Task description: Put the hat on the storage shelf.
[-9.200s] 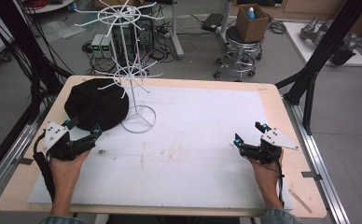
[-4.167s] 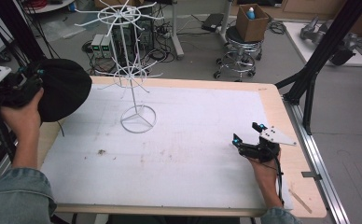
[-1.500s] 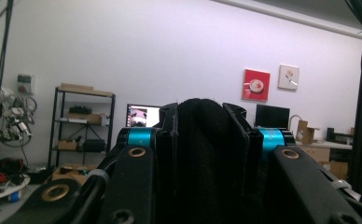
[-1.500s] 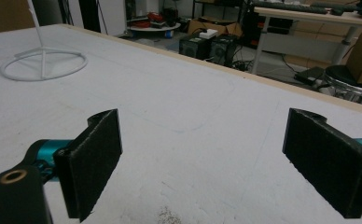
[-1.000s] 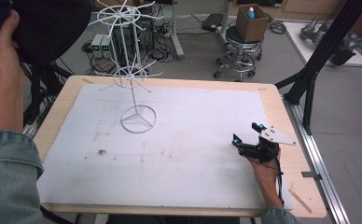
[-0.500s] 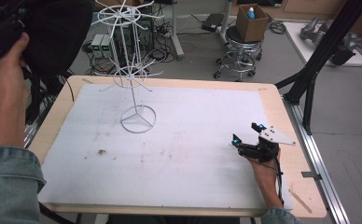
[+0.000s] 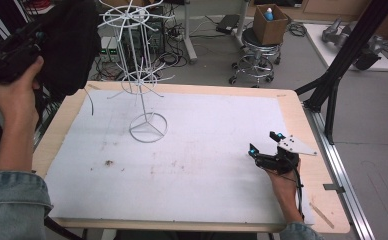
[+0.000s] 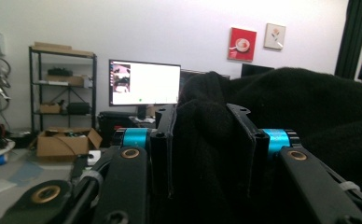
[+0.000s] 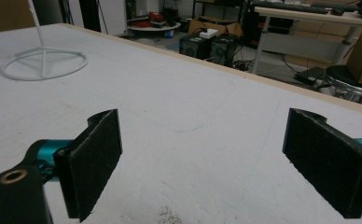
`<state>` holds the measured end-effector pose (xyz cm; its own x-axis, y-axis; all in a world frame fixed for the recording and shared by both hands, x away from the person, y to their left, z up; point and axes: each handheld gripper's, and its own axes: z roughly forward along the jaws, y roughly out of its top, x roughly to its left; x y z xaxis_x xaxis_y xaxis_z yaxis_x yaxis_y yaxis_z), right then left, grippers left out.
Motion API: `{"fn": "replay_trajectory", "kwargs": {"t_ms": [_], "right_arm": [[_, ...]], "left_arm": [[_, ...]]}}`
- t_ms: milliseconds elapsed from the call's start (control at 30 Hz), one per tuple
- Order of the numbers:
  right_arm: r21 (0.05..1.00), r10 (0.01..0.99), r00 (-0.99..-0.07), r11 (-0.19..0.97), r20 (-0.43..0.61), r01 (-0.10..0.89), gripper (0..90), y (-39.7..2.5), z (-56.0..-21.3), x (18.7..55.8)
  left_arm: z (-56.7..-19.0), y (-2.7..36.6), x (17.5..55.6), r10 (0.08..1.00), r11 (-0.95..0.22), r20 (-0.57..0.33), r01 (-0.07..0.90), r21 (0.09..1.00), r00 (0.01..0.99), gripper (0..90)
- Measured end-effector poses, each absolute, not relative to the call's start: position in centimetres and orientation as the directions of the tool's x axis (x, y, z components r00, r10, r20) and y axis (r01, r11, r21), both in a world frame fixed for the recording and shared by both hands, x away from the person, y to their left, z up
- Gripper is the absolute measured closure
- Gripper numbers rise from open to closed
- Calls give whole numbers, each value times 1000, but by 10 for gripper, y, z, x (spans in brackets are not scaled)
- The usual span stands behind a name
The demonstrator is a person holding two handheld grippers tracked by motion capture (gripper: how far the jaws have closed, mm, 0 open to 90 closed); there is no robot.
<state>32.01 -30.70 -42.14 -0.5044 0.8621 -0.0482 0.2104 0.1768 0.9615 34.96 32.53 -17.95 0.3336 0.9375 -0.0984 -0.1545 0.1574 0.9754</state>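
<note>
A black cloth hat (image 7: 74,42) hangs high at the far left, above the table's left edge, level with the top of the white wire rack (image 7: 137,75). My left gripper (image 7: 24,42) is shut on it; in the left gripper view the black fabric (image 8: 207,140) is bunched between the two jaws. The rack stands on its ring base (image 7: 148,128) on the white mat. My right gripper (image 7: 266,145) rests open on the mat near the right edge, its pads (image 9: 97,161) wide apart with nothing between them.
The white mat (image 7: 192,160) covers a wooden table (image 7: 302,125). A few dark crumbs (image 7: 108,162) lie front left. Black frame posts (image 7: 347,55) rise at the right. A stool (image 7: 254,55) and a cardboard box (image 7: 271,22) stand behind the table.
My left gripper picked the hat up from the table's left side and raised it high; over the last second it moved slightly right toward the rack's top. The right gripper stayed still.
</note>
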Motion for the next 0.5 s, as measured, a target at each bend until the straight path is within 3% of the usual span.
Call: {"fn": "replay_trajectory", "kwargs": {"t_ms": [500], "right_arm": [[961,862,-505,181,-52,209,110,-306,-422,320]], "left_arm": [[-199,321,344,937,111,-58,-135,985,345,558]]}}
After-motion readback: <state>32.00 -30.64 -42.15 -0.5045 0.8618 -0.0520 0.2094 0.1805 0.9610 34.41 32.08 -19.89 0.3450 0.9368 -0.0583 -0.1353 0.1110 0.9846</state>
